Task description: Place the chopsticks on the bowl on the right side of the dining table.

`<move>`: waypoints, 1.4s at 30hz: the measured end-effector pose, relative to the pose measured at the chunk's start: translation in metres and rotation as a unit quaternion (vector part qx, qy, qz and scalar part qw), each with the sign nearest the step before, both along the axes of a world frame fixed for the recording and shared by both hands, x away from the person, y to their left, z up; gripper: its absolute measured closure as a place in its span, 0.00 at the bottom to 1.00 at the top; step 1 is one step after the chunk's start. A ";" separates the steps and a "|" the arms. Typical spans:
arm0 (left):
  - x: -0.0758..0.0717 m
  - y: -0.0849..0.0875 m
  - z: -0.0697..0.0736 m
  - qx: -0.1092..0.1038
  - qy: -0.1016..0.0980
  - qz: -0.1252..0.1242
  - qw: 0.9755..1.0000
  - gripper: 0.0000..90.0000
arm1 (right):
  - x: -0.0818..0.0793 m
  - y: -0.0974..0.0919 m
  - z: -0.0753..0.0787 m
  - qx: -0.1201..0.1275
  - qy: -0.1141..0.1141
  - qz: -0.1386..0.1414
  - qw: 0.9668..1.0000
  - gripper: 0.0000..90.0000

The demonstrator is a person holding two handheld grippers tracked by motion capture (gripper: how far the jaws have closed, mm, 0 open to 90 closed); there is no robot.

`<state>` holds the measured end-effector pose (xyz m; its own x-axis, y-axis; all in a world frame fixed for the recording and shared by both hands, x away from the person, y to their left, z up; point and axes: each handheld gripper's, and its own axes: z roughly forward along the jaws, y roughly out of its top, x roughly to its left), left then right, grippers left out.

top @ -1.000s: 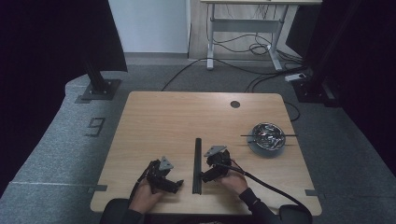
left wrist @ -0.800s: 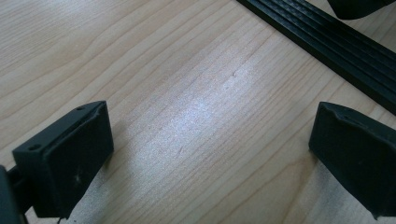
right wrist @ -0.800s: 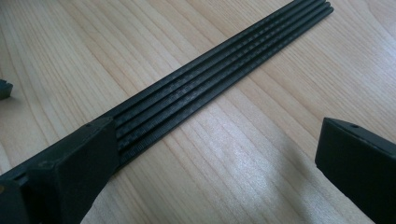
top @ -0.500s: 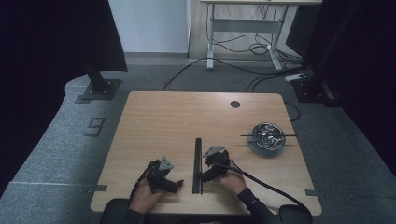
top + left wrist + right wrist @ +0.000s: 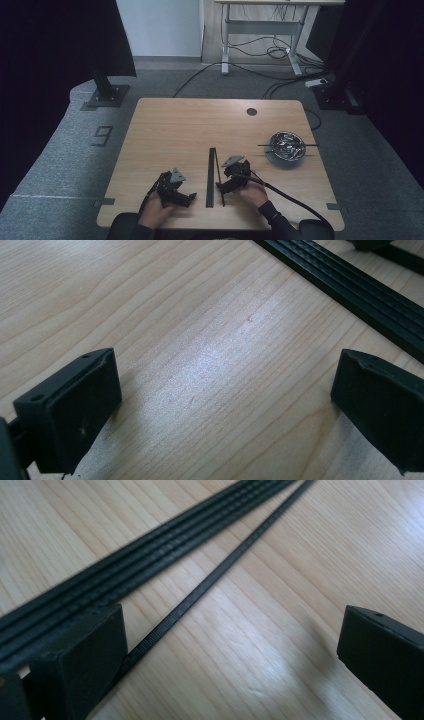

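Note:
A bundle of long flat black strips (image 5: 210, 177) lies lengthwise on the wooden table (image 5: 200, 125), between my two grippers. One thin black strip (image 5: 220, 175) lies apart, just right of the bundle. In the right gripper view this thin strip (image 5: 220, 570) runs diagonally beside the bundle (image 5: 150, 550) and passes close by one jaw. My right gripper (image 5: 230, 640) is open, low over the wood, with nothing held. It sits right of the strips in the high view (image 5: 223, 185). My left gripper (image 5: 184, 196) rests left of them, open over bare wood (image 5: 225, 385), with the bundle (image 5: 350, 285) farther off.
A shallow metal bowl (image 5: 286, 146) with a thin black rod across its rim sits at the table's right side. A round cable hole (image 5: 251, 111) is near the far edge. Cables, a desk frame and a stand base lie on the floor beyond.

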<state>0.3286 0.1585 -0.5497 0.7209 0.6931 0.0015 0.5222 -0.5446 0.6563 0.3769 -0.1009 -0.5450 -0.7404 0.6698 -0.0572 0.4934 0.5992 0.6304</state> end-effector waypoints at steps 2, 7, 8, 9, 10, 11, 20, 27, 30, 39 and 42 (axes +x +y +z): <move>0.000 0.000 0.000 0.000 0.000 0.000 1.000 0.00 | 0.001 -0.004 0.000 0.000 0.000 -0.003 1.000 0.00; 0.000 0.000 0.000 0.000 0.000 0.000 1.000 0.00 | 0.003 -0.015 0.000 -0.001 0.000 -0.010 1.000 0.00; 0.000 0.000 0.000 0.001 0.000 0.000 1.000 0.00 | 0.004 -0.017 0.000 0.000 0.002 -0.013 1.000 0.01; 0.000 0.000 0.000 0.001 -0.001 0.000 1.000 0.00 | 0.004 -0.020 0.000 0.001 0.001 -0.013 1.000 0.02; 0.000 0.000 0.000 0.001 0.000 0.000 1.000 0.00 | 0.006 -0.024 0.001 0.002 0.002 -0.017 1.000 0.04; 0.000 0.000 0.000 0.001 0.000 0.000 1.000 0.00 | 0.006 -0.024 0.001 0.002 0.002 -0.017 1.000 0.04; -0.001 0.000 0.000 0.001 0.000 0.000 1.000 0.00 | 0.010 -0.045 0.003 0.001 0.000 -0.035 0.999 0.11; -0.001 0.000 0.000 0.000 0.000 0.000 1.000 0.00 | 0.012 -0.061 0.004 -0.003 -0.001 -0.051 0.999 0.12; -0.001 0.000 0.000 0.000 0.000 0.000 1.000 0.00 | 0.013 -0.068 0.004 -0.002 0.001 -0.056 0.998 0.12; -0.001 0.000 0.000 0.000 0.000 0.000 1.000 0.00 | 0.014 -0.085 0.004 -0.001 -0.001 -0.076 0.997 0.13; -0.001 0.000 0.000 0.000 0.000 0.000 1.000 0.00 | 0.015 -0.093 0.003 0.000 0.000 -0.086 0.996 0.13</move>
<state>0.3277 0.1583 -0.5497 0.7206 0.6934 0.0020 0.5226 -0.5449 0.6557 0.3918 -0.1938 -0.5418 -0.6154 0.7862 -0.0573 0.5881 0.5063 0.6307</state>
